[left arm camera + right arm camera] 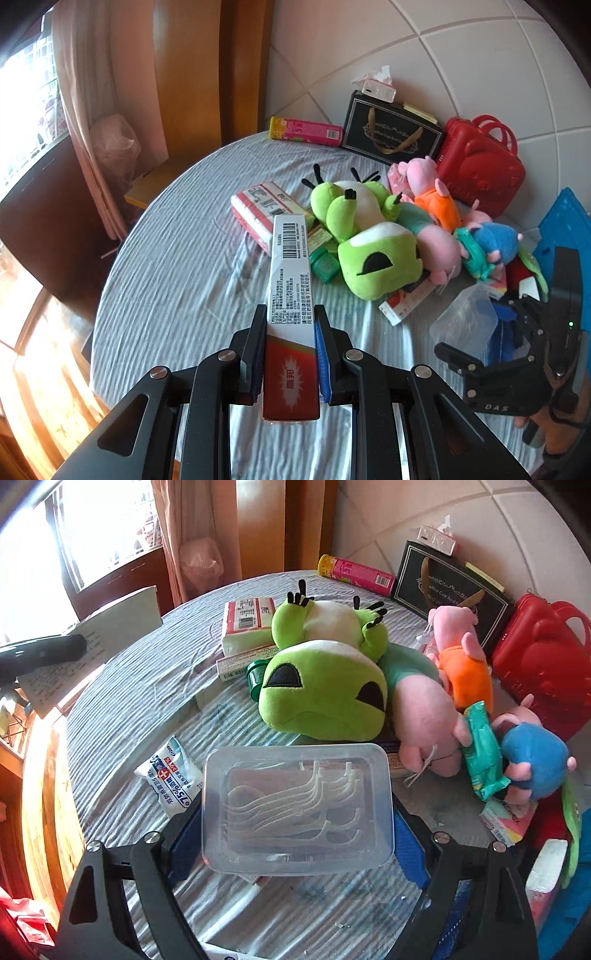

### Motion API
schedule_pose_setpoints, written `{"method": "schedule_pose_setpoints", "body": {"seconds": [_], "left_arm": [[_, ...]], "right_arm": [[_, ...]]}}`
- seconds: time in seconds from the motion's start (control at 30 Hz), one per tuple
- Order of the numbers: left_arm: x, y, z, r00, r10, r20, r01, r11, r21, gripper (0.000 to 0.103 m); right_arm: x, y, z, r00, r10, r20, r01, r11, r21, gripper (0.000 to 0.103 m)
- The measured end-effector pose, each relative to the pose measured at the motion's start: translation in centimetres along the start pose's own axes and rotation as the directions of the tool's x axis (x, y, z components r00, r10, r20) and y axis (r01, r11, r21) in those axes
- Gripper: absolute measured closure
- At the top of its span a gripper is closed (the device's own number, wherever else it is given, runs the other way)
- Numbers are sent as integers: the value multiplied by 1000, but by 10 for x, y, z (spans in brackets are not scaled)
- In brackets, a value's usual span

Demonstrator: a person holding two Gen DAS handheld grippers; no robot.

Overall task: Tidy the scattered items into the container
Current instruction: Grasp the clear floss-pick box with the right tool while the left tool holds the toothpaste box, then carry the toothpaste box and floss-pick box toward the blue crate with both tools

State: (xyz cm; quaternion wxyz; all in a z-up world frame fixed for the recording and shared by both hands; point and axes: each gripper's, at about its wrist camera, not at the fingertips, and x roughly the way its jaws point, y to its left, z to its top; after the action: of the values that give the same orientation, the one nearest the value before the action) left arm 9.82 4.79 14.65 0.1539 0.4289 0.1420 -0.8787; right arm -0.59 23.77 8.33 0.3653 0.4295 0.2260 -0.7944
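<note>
Item 1: long carton (290, 280), printed cardboard, white with barcode toward its far end, red at the near end. It is held lifted above the table (177, 280), clamped across its narrow width by the left gripper (290, 317), whose jaws stand narrow against its 2 long sides near the red end. Judged light, stiff but crushable; the long overhang may lever in the grip, so a hold nearer the middle would steady it.

Item 2: clear plastic box (297, 808), rectangular, rounded corners, white floss picks visible inside. It sits between the wide-spread jaws of the right gripper (297, 830), blue pads at both short ends. Judged light, rigid, smooth and slippery; the lid may pop under pressure.

Item 3: green plush toy (364, 236), soft, compressible, lying mid-table among pink and blue plush toys. Any fold offers a hold.

Item 4: blue crate (561, 229), perforated plastic, at the right edge; likely the container.

Surface: ribbed grey-blue cloth.
</note>
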Motion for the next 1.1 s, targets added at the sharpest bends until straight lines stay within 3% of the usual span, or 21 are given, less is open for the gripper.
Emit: {"method": "schedule_pose_setpoints", "body": {"seconds": [0.5, 1.1], "left_arm": [[-66, -57, 28, 994, -42, 102, 37, 998, 56, 81], [-125, -143, 36, 974, -107, 198, 75, 984, 158, 81]], "right_arm": [[-149, -39, 3, 978, -65, 198, 54, 997, 60, 15], [-258, -98, -37, 940, -129, 316, 79, 983, 164, 15]]}}
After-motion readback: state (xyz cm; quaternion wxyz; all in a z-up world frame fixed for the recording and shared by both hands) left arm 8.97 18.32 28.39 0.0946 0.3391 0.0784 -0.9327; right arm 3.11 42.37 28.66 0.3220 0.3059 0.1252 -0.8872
